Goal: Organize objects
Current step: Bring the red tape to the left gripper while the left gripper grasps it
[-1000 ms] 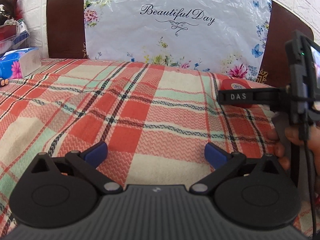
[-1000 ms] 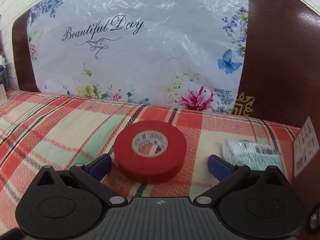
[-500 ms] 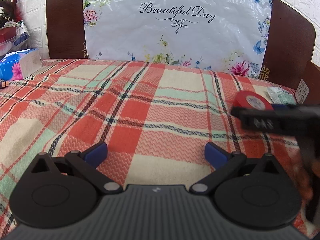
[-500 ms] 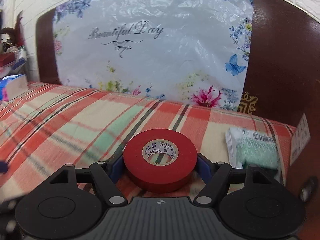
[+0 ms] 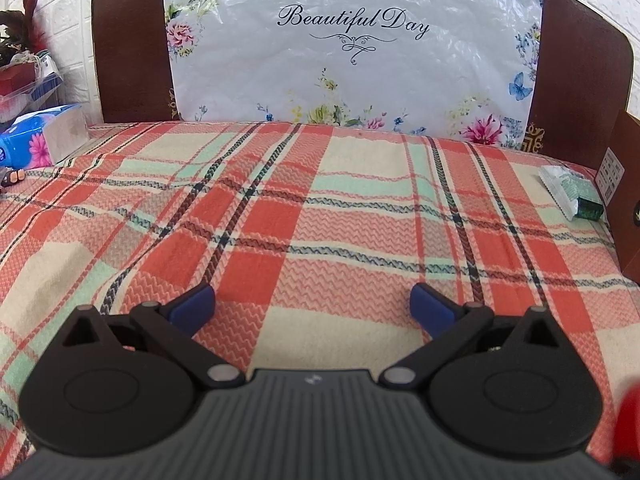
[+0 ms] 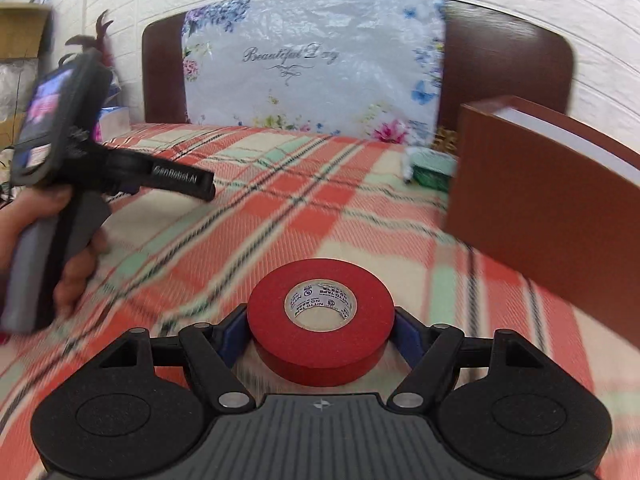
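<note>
My right gripper (image 6: 319,332) is shut on a red roll of tape (image 6: 320,322) and holds it flat, lifted above the plaid blanket (image 6: 280,220). A blurred red bit of the tape shows at the bottom right edge of the left wrist view (image 5: 628,424). My left gripper (image 5: 312,306) is open and empty, low over the blanket (image 5: 320,220); in the right wrist view it (image 6: 208,190) is at the left, held by a hand. A green-and-white packet (image 5: 570,194) lies at the far right near the headboard.
A brown box (image 6: 548,208) stands at the right, close to the tape. A floral plastic sheet (image 5: 352,48) leans on the dark headboard (image 5: 128,52). A blue tissue pack (image 5: 44,140) lies at the far left.
My right gripper closed on the red tape, lifted it off the blanket and pulled it back and up. The right gripper left the left wrist view. My left gripper stayed still.
</note>
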Motion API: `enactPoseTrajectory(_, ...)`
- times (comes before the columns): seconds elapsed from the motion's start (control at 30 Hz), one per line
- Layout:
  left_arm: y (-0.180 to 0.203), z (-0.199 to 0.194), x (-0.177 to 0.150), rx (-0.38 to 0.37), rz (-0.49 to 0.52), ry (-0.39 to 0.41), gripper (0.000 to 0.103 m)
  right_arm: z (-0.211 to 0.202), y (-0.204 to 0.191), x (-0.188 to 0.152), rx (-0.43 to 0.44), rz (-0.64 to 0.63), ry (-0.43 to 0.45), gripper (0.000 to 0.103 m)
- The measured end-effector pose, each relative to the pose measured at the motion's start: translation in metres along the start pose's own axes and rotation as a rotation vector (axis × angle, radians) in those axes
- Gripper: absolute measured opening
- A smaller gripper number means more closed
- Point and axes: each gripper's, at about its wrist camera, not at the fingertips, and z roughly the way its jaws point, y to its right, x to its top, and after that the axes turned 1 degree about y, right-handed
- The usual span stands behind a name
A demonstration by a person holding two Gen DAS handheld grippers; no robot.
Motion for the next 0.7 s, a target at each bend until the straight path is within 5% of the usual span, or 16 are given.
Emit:
enactPoseTrajectory(0.07,0.001,-0.004,-0.001,0.014,0.000,-0.002,0.103,-0.013,0.005,-0.009,-0.025,0.036,0.000,0.083)
enactPoseTrajectory(0.2,0.004,-0.025,-0.008,0.022,-0.009,-0.046,0.102,-0.030,0.012,-0.022,-0.030,0.064,0.000,0.085)
enactPoseTrajectory(0.37,0.022,-0.066,-0.006,-0.246,-0.083,-0.132,0.074,-0.030,0.010,-0.024,-0.047,0.040,-0.003,0.086)
enactPoseTrajectory(0.47,0.055,-0.083,-0.004,-0.375,0.017,-0.177,0.065,-0.030,0.006,-0.025,-0.054,0.032,0.000,0.086)
enactPoseTrajectory(0.6,0.094,-0.091,-0.012,-0.469,0.128,-0.219,0.059,-0.028,0.006,-0.024,-0.048,0.035,-0.002,0.088)
enactPoseTrajectory(0.7,0.113,-0.078,-0.024,-0.422,0.177,-0.272,0.056,-0.024,0.004,-0.021,-0.043,0.022,-0.003,0.088)
